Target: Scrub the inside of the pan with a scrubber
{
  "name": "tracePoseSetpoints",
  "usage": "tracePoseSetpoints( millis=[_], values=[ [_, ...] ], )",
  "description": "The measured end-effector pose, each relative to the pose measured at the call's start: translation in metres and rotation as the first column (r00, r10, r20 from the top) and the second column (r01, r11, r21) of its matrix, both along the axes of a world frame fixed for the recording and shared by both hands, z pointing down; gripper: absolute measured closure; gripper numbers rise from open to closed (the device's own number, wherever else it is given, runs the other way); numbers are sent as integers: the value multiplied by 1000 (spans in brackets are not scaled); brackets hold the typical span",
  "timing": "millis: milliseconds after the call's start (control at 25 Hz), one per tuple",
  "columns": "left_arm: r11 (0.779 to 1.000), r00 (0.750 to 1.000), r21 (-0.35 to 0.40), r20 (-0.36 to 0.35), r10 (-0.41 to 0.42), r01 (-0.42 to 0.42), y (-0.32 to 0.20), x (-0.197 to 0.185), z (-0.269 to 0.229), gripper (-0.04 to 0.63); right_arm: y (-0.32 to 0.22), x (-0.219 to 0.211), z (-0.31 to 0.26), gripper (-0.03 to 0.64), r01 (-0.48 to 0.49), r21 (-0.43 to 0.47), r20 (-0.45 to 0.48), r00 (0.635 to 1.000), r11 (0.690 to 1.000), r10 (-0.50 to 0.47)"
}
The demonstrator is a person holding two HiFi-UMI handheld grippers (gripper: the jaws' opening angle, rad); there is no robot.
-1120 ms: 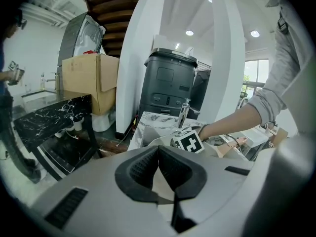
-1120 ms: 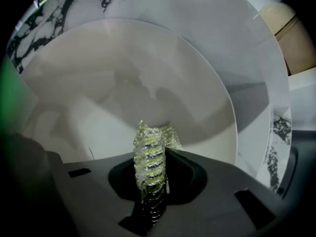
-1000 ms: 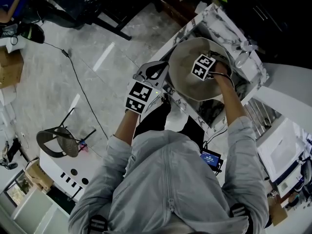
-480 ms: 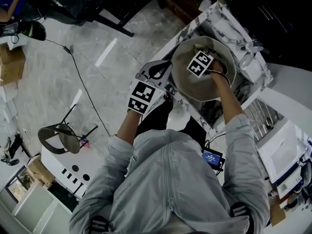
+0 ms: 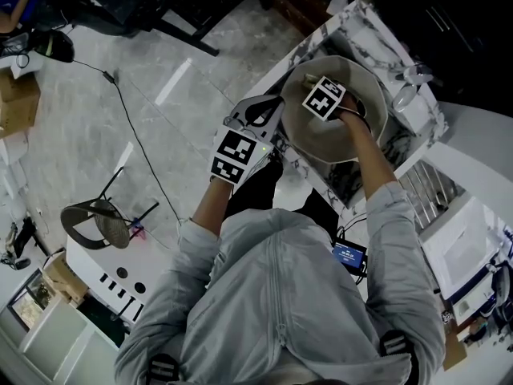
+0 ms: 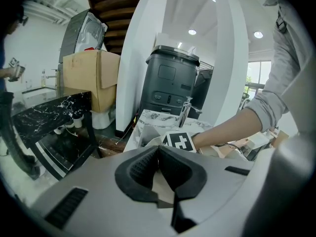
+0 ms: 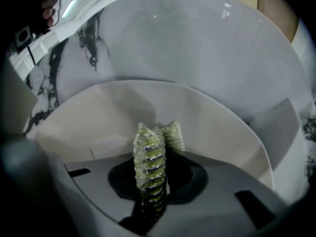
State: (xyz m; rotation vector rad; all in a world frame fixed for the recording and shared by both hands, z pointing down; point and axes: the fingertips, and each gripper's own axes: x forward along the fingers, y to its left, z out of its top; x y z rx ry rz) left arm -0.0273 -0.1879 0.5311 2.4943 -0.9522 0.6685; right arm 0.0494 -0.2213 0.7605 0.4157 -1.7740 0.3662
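**mik:** so what's the right hand-held gripper [image 7: 154, 184] up to, is it actually scrubbing?

**jo:** Pretty much. It's clamped shut on a crumpled green-and-silver mesh scrubber [image 7: 149, 154] that sticks up out of the jaws. The scrubber's far end looks like it's touching the inner wall of the round pale-cream pan [image 7: 207, 117]. In the head view that gripper is down inside the pan, near the pan's middle. So I'd call this mid-scrub, with the scrubber at work inside the pan.

**mik:** and the other one?

**jo:** The left hand-held gripper [image 6: 159, 158] is closed too. There's a pale sliver pinched between its pads, and from overhead it sits right at the pan's rim on the person's left. I read that as holding the pan by its edge or handle, can't tell which. Basically the steadying grip.

**mik:** where's the pan sitting?

**jo:** Over a white, dark-veined marble surface [image 5: 361, 24] that wraps round the pan's far side. I can't make out whether the pan rests on something there or is just held up.

**mik:** next move?

**jo:** My guess is drag the scrubber across the pan's wall and floor with some pressure and work round the whole inside. The left grip has to hold firm so the pan doesn't twist. The scrubber's only pinched at one end, so it's floppy. Press too hard and it could fold over or slip out.
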Motion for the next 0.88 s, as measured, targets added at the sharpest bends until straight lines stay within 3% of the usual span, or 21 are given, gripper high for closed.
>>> tracePoseSetpoints(
  millis=[240,440,720,880],
  values=[
    [1000,1000,2,-7,-8,8,0,1,-2,572,31,-22,-3,534,111,-96,44,993,989,-108],
    [1000,1000,4,-16,-9,9,0,5,-4,572,69,-32,-10,534,237,-211,74,971,949,-226],
    [1000,999,11,-32,4,-4,-1,8,-8,572,126,-19,-24,534,372,-395,102,926,840,-363],
    [1000,999,17,-44,7,-6,-4,10,-8,572,150,-1,-32,534,397,-497,101,910,772,-402]
  ],
)
